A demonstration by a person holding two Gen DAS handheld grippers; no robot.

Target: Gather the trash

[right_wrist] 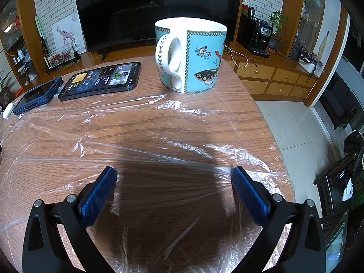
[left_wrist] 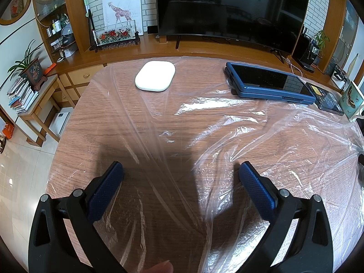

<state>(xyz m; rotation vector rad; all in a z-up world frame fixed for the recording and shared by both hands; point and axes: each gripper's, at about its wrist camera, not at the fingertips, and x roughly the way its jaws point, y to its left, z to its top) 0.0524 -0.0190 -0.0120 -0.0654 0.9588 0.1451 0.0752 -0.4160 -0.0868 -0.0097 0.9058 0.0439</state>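
Note:
A large sheet of clear, crinkled plastic film (left_wrist: 227,122) lies spread over the round wooden table (left_wrist: 109,113); it also shows in the right wrist view (right_wrist: 159,141). My left gripper (left_wrist: 180,170) is open and empty, its blue pads just above the film near the table's front edge. My right gripper (right_wrist: 174,175) is open and empty, low over the film on the table's right side. A fold of film runs up to its right pad (right_wrist: 248,193); whether they touch, I cannot tell.
A white pebble-shaped case (left_wrist: 155,75), a blue-cased tablet (left_wrist: 270,83) and a phone (right_wrist: 100,80) with a lit screen lie on the far side. A turquoise butterfly mug (right_wrist: 191,54) stands ahead of the right gripper. Beyond are a TV (left_wrist: 227,9) and wooden cabinets.

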